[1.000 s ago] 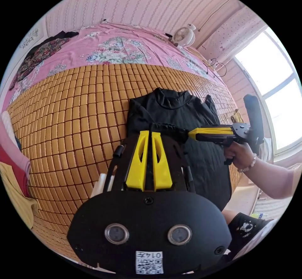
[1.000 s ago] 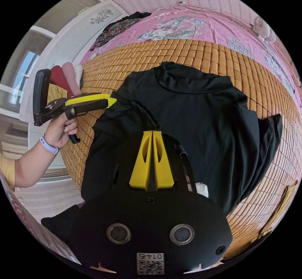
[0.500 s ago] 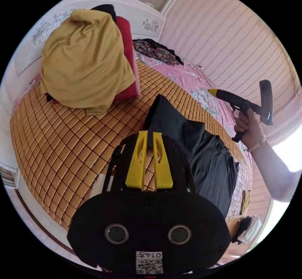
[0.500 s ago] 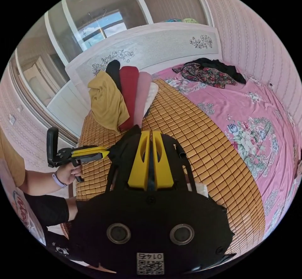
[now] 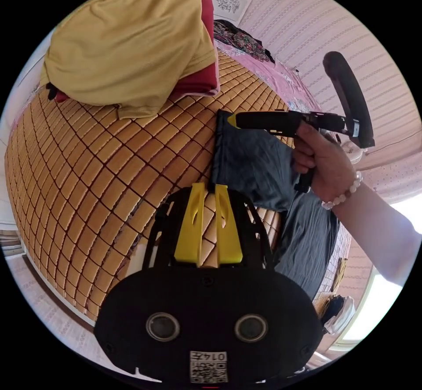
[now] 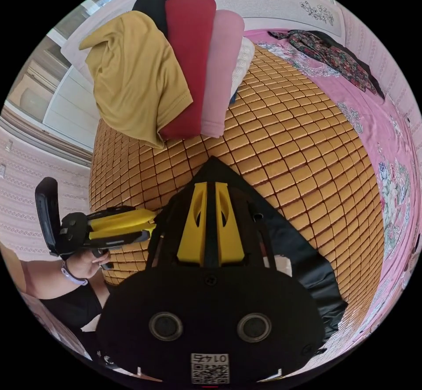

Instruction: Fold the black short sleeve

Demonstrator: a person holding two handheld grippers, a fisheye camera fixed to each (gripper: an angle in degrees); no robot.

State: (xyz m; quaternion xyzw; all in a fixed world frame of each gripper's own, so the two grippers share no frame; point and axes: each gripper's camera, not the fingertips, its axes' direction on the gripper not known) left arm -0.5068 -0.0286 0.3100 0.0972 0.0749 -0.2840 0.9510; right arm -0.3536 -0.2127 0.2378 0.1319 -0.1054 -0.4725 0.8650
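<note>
Both cameras have swung round since a second ago: then they looked at the black short sleeve spread flat with its collar toward the pink sheet, now they face the headboard end, where the folded stack looms much larger than half a second back. Largest first: bamboo mat point(image 5: 88, 153) covers the near half of the bed, pink floral sheet point(image 6: 387, 144) beyond it. On the mat lies the black short sleeve point(image 5: 259, 166), a long dark band with its long axis running from the person's side toward the stack; one folded end points at the stack and stops short of it, apart, not touching. Stack of folded clothes point(image 6: 176, 65) at the headboard: mustard piece draped on top, red, pink and white under or beside it; a dark patterned garment point(image 6: 338, 52) lies loose on the sheet farther off. No containers seen. Right gripper point(image 5: 233, 120) holds the far corner of the folded end, jaws closed on the cloth edge. Left gripper point(image 5: 207, 188) sits at the near corner of that same end; jaws look close together at the tips with mat visible between their bases, and I cannot tell whether cloth is caught. Judgement: both hands flank the leading edge, equally near; next move likely carries that end along the long axis
</note>
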